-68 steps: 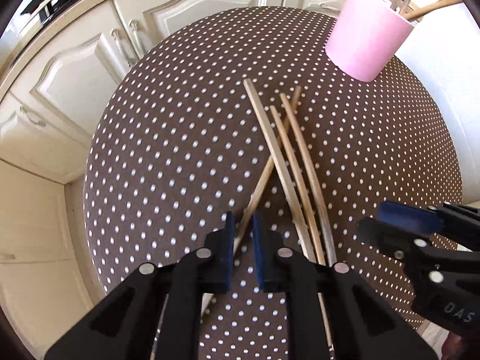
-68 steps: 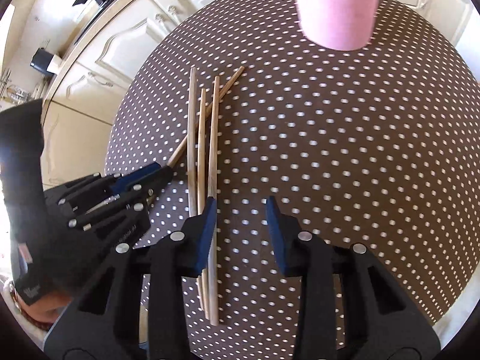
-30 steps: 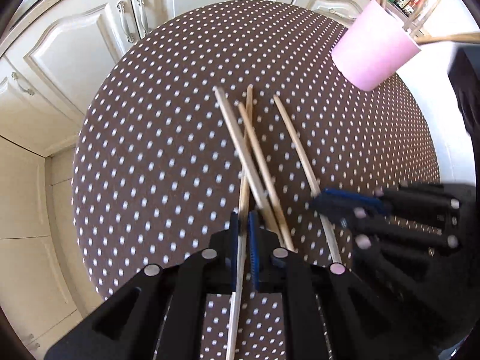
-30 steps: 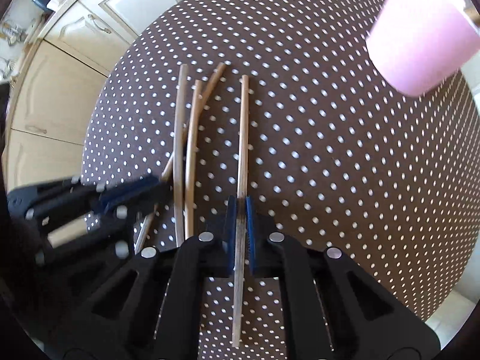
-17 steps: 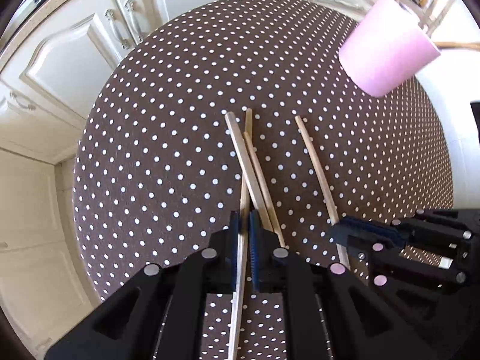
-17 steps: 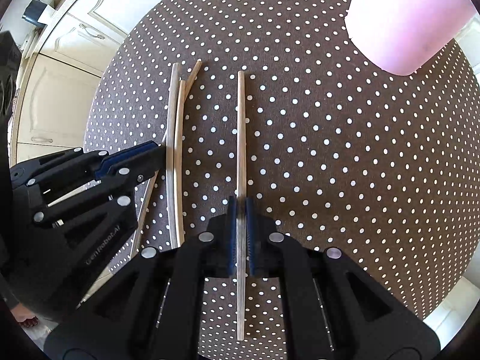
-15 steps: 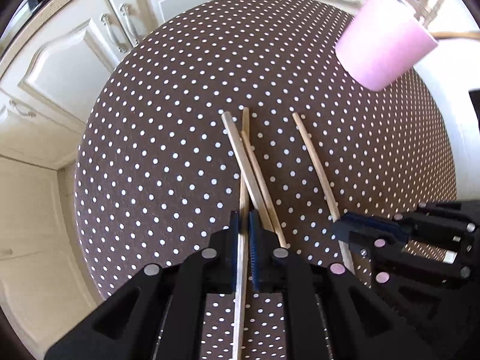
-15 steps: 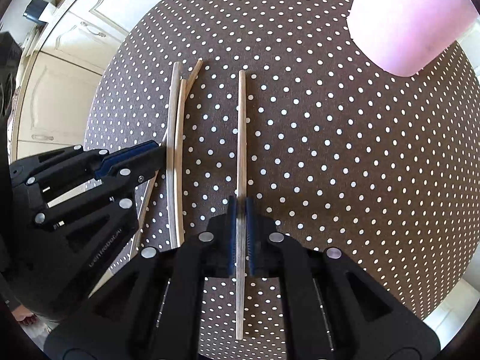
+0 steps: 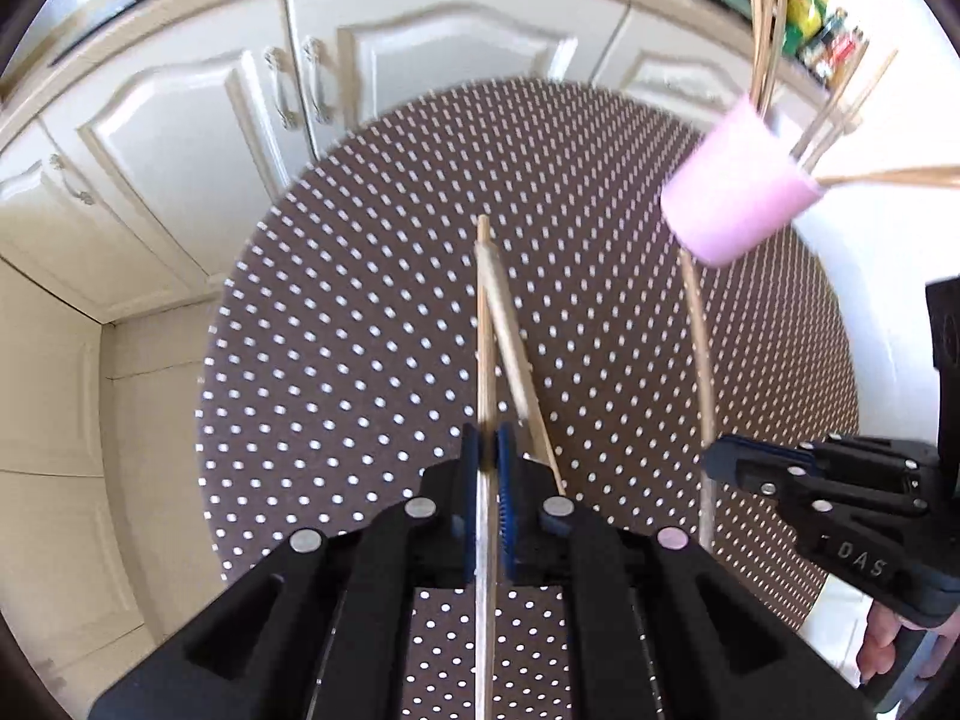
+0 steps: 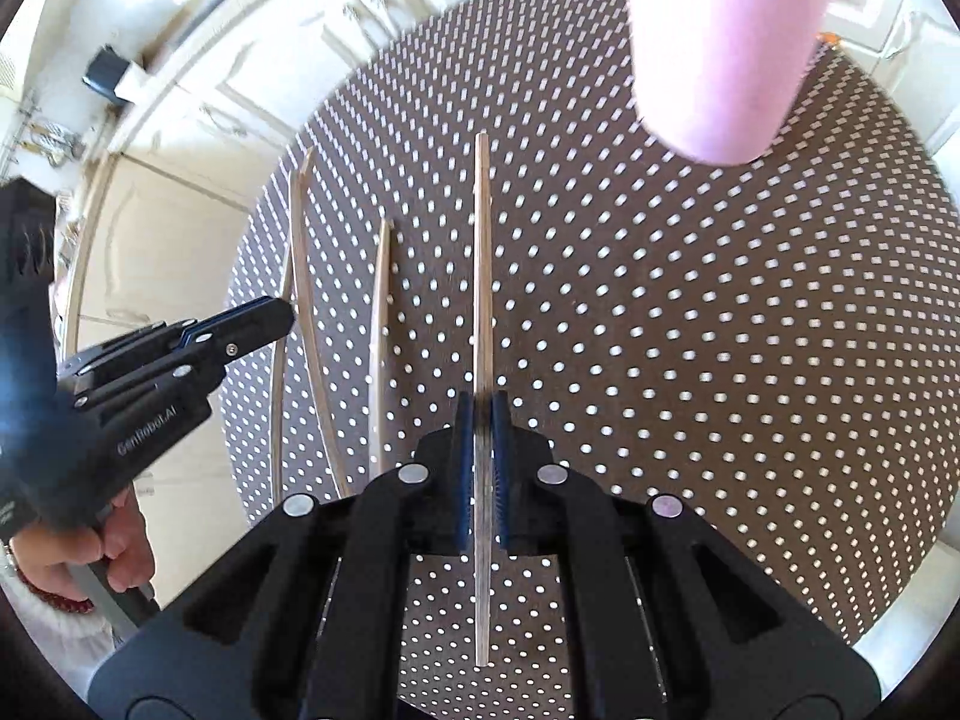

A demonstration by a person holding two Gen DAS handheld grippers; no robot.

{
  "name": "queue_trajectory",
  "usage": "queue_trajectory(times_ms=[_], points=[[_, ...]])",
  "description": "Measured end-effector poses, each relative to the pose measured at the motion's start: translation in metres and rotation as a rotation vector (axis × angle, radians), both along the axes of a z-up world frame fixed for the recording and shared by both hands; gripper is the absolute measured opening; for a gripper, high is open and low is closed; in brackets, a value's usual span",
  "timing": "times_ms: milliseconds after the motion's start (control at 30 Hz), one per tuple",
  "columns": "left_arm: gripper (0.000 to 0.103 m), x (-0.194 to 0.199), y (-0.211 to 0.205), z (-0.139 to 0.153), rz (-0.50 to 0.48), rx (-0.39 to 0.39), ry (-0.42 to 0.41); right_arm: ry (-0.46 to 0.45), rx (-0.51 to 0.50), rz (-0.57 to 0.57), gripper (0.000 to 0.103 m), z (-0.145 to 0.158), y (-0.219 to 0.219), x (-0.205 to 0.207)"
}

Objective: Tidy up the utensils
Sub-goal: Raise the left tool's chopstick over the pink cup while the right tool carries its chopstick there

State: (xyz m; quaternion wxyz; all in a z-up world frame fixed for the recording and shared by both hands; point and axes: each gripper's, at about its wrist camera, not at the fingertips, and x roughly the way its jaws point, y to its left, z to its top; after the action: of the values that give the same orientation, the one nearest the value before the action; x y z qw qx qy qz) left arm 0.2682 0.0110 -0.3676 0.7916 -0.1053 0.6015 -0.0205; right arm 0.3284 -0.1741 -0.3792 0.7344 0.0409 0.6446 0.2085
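Left wrist view: left gripper (image 9: 487, 462), jaws pinching one wooden stick (image 9: 485, 336) that runs straight ahead over the brown polka-dot surface (image 9: 360, 312). A second stick (image 9: 513, 348) lies on the surface just right of the jaws. Pink cup (image 9: 735, 201), holding more sticks, far ahead to the right. Right gripper (image 9: 717, 461) at right, clamping another stick (image 9: 699, 330).

Right wrist view: right gripper (image 10: 482, 420), jaws pressed on its stick (image 10: 482, 252). Pink cup (image 10: 720, 54) ahead, right. Two loose sticks (image 10: 379, 324) left of the jaws.
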Motion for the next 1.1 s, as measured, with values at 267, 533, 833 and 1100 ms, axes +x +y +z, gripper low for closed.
queue_trajectory(times_ms=[267,533,833,1100], points=[[0.006,-0.006,-0.012,0.033,-0.056,0.066,-0.063,-0.090,0.044,-0.080,0.006,0.034,-0.042,-0.017],[0.006,-0.012,-0.039,0.090,-0.100,-0.069,-0.290,-0.213,0.094,-0.189,0.006,0.081,-0.094,-0.053],[0.006,0.017,-0.053,0.154,-0.090,-0.138,-0.484,-0.377,0.106,-0.301,0.006,0.134,-0.133,-0.064],[0.006,0.054,-0.073,0.186,-0.082,-0.165,-0.612,-0.496,0.120,-0.350,0.006,0.171,-0.153,-0.033]])
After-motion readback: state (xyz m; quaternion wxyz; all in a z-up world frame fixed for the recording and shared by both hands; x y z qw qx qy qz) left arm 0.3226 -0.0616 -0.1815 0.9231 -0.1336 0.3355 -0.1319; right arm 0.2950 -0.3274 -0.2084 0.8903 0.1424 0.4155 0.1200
